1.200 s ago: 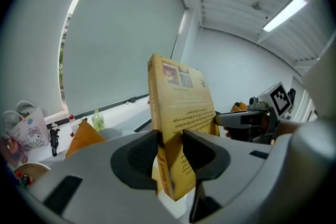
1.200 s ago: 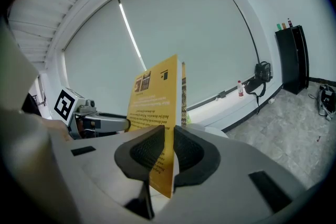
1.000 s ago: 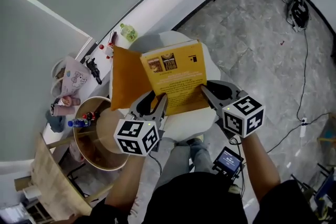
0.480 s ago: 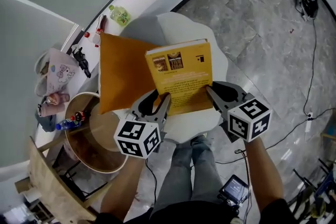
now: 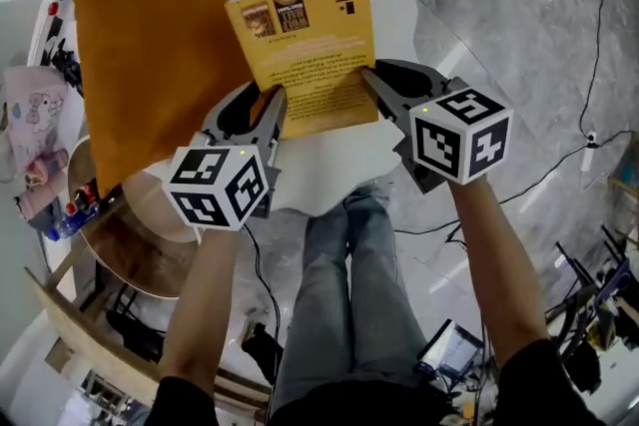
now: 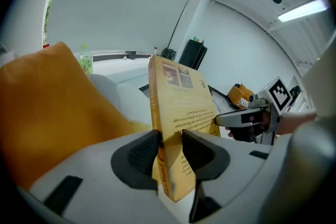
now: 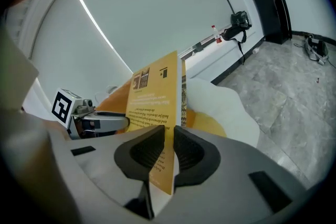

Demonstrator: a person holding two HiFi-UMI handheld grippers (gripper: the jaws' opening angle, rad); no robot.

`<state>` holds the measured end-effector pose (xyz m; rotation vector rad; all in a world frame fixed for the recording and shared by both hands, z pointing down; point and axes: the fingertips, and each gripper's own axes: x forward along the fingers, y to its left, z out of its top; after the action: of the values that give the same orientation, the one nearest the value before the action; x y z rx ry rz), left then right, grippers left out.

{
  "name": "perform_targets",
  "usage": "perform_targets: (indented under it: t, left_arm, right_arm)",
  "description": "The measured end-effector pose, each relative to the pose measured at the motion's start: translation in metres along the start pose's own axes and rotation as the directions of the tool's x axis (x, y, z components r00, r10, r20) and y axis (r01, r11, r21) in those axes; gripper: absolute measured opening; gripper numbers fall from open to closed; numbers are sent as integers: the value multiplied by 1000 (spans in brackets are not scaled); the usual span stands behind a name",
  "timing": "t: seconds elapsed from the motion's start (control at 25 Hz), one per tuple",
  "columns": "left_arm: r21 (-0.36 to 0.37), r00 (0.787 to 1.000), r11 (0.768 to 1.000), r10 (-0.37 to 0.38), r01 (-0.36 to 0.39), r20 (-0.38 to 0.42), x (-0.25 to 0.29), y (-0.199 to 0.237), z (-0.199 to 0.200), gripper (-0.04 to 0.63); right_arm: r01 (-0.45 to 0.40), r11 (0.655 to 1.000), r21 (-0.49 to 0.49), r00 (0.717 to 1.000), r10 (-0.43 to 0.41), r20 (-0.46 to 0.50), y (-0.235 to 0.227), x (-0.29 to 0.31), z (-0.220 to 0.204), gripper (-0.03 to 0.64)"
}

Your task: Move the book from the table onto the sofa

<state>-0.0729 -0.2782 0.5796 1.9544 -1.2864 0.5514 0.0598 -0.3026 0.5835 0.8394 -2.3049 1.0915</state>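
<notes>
The left claw (image 5: 268, 115) and right claw (image 5: 371, 83) squeeze the book's (image 5: 305, 40) near edge. It hangs over the sofa (image 5: 329, 165), cushion (image 5: 150, 65) at 9 o'clock. If one claw lets go first, it could tip — and slide to the floor (image 5: 519, 35).

In the head view the book (image 5: 305, 50) sits at upper centre above the sofa (image 5: 329, 170), and its left part overlaps the cushion (image 5: 150, 65) filling the upper left. The left gripper (image 5: 272, 105) has the book's near left corner between its jaws, and the right gripper (image 5: 369, 77) has the near right corner. Below the cushion, at the left edge, stands a round desk (image 5: 130, 259). The person's legs (image 5: 339, 264) run down from the sofa's lower edge.
</notes>
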Motion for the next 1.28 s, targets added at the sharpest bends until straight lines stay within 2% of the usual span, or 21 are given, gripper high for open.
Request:
perform_targets:
  t: [0.24, 0.68, 0.8, 1.0, 1.2, 1.28]
  left_arm:
    - [-7, 998, 1000, -9, 9, -58, 56, 21, -43, 150]
    - [3, 986, 1000, 4, -4, -169, 161, 62, -123, 152]
    - [-14, 983, 1000, 19, -21, -182, 179, 67, -138, 153]
    - [23, 982, 999, 45, -42, -181, 193, 70, -150, 153]
    - [44, 979, 998, 47, -39, -199, 202, 64, -158, 246]
    - [24, 980, 999, 47, -44, -191, 198, 62, -156, 255]
  right_arm:
    - [23, 997, 77, 999, -20, -42, -44, 44, -46, 66]
    - [79, 984, 157, 994, -67, -84, -125, 125, -124, 69]
    - [90, 982, 165, 994, -77, -83, -142, 140, -136, 71]
    - [100, 976, 192, 993, -85, -86, -156, 157, -154, 74]
    - [144, 969, 201, 986, -124, -109, -160, 163, -165, 74]
    - [166, 971, 174, 982, -147, -120, -158, 161, -165, 88]
